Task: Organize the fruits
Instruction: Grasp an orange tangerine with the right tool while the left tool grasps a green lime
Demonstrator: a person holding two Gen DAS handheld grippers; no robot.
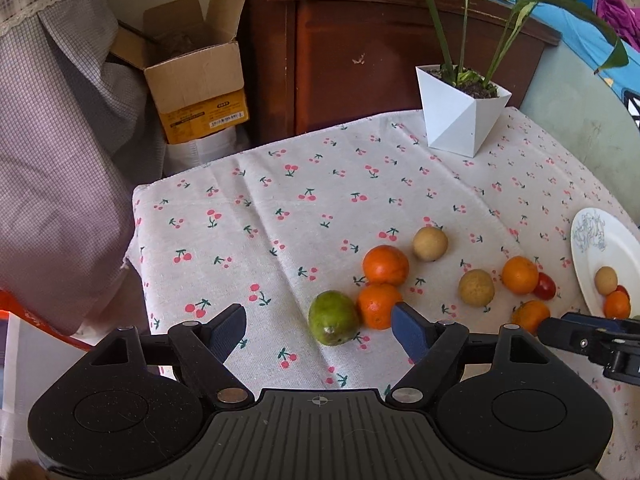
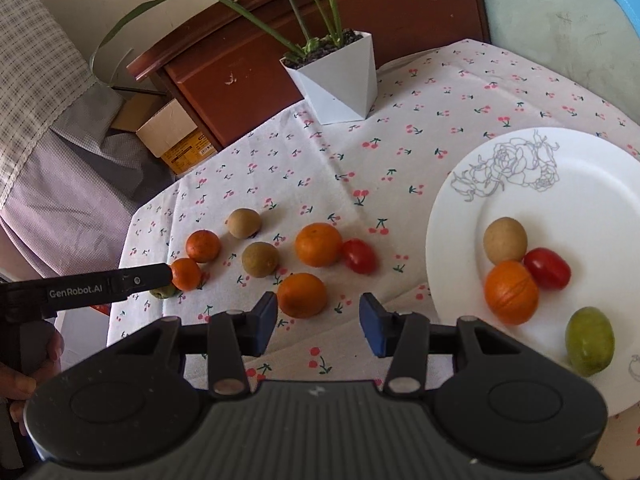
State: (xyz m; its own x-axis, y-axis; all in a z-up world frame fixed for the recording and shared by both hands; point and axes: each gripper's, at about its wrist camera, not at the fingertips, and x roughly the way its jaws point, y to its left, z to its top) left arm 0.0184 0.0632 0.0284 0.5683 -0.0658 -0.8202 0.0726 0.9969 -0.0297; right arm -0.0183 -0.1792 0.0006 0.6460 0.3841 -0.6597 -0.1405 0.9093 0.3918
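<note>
My left gripper (image 1: 320,330) stands open low over the cherry-print cloth. A green fruit (image 1: 333,317) lies between its blue fingertips, and neither pad touches it. An orange (image 1: 378,306) rests against the green fruit, close to the right fingertip. My right gripper (image 2: 319,324) is open too, with nothing between its pads. Another orange (image 2: 302,295) lies just ahead of it. To its right the white plate (image 2: 560,200) holds a tan fruit (image 2: 505,240), a red tomato (image 2: 547,268), an orange (image 2: 511,292) and a green fruit (image 2: 590,340).
Loose on the cloth lie more oranges (image 2: 319,244), two tan fruits (image 2: 260,259) and a red tomato (image 2: 359,256). A white plant pot (image 1: 460,116) stands at the table's far edge. Beyond the table are a wooden cabinet (image 1: 360,52) and a cardboard box (image 1: 196,76). A hand (image 2: 24,380) holds the left gripper's handle.
</note>
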